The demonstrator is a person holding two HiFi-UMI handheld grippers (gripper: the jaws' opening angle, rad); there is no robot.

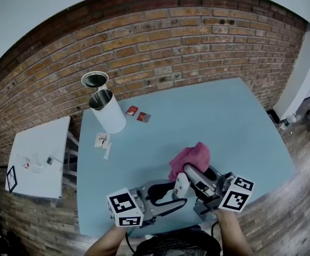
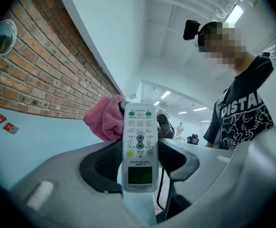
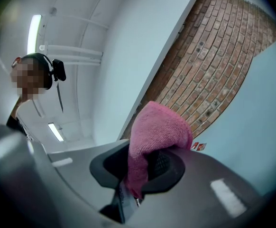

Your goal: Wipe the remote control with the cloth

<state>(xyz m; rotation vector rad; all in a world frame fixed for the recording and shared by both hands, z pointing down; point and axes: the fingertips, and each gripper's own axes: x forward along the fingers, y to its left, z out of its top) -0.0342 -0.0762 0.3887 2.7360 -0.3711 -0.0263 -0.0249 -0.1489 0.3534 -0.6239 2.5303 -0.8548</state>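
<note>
Wiping seems underway; left gripper (image 1: 177, 189) clamps slim white plastic remote control (image 2: 139, 141), right gripper (image 1: 191, 170) pinches pink fleecy cloth (image 3: 156, 129); next, rub along its face.

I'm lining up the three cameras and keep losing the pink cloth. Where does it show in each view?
Head view: pink cloth at lower centre, slightly right.
Left gripper view: pink cloth left of centre, partly behind the upright remote control.
Right gripper view: pink cloth at centre, clamped in the right gripper and bunched above its jaws.
Shared landmark: the brick wall, seen in all three views.
</note>
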